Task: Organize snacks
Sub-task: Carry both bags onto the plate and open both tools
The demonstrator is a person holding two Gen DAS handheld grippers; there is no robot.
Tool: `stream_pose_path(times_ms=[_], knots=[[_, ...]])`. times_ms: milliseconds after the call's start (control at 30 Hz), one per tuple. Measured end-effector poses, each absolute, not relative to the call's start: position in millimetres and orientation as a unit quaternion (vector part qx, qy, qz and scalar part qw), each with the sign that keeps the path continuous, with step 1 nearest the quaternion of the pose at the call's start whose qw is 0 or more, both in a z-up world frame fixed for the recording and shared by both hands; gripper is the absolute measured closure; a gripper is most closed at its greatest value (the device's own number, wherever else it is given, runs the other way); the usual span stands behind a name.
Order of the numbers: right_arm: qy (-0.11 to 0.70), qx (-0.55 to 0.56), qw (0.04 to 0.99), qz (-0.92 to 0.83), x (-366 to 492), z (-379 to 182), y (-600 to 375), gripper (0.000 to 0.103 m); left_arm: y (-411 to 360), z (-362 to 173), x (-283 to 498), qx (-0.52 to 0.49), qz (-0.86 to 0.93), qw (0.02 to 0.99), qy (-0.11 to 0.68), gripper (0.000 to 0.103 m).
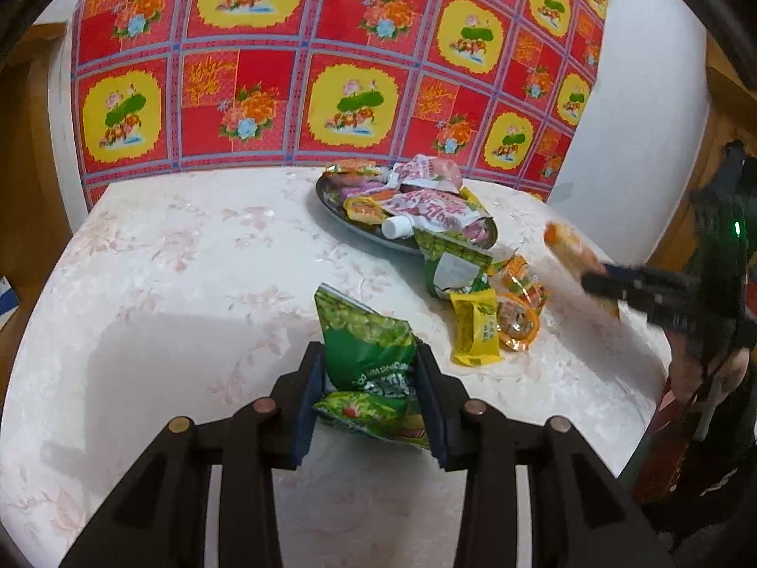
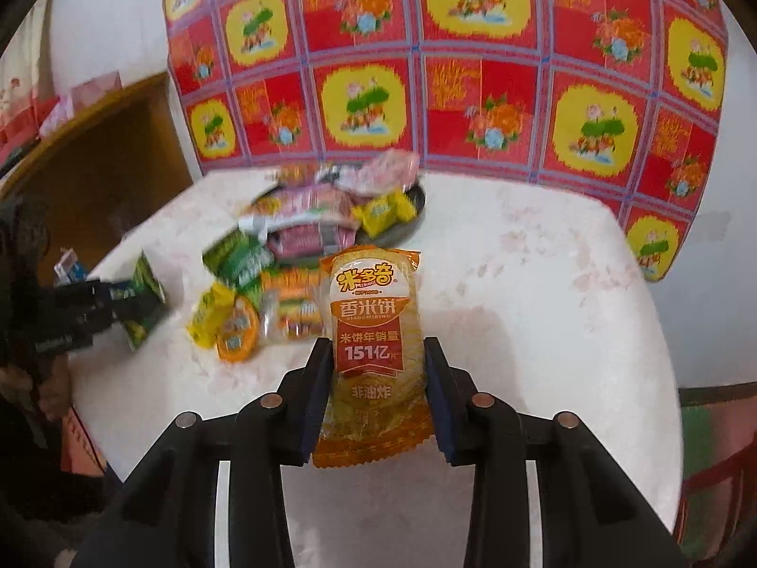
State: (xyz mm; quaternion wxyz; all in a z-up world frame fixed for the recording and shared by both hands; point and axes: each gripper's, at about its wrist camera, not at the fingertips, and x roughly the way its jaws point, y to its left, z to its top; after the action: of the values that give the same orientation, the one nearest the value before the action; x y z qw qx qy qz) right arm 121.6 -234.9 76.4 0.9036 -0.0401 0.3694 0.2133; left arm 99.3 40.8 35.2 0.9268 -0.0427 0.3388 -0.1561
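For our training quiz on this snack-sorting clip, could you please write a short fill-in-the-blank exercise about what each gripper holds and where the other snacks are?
1. The left gripper is shut on a ____ snack packet.
2. The right gripper is shut on an orange rice cracker packet, held ____ the table.
3. The dark plate near the patterned cloth is ____ with snacks.
4. The loose yellow packet lies on the ____.

Missing words: green; above; piled; table
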Motion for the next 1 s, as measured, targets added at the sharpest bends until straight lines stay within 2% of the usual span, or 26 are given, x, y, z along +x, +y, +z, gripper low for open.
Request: stream_pose_path(times_ms=[233,400,600,800,1000], knots=[[0.322,-0.083,0.924,0.187,181,111,-205,0.065,46,33,102,-0.061,-0.156,0.922,0.348,0.064],[0.347,-0.073,0.914,0.198,235,101,-181,0.065,46,37,100,-0.058,-0.146,0.929,0.336,0.064],[0.330,-0.056,0.909,0.248,239,89,-168,0.065,40,70,107,-0.023,-0.144,0.936,0.319,0.064],[0.337,-0.055,0.906,0.250,240,80,-169,0.064,30,100,162,0.043,-0.135,0.947,0.287,0.064],[0.343,-0.059,0.908,0.233,243,74,-172,0.064,34,107,226,0.000,-0.151,0.944,0.294,0.064]])
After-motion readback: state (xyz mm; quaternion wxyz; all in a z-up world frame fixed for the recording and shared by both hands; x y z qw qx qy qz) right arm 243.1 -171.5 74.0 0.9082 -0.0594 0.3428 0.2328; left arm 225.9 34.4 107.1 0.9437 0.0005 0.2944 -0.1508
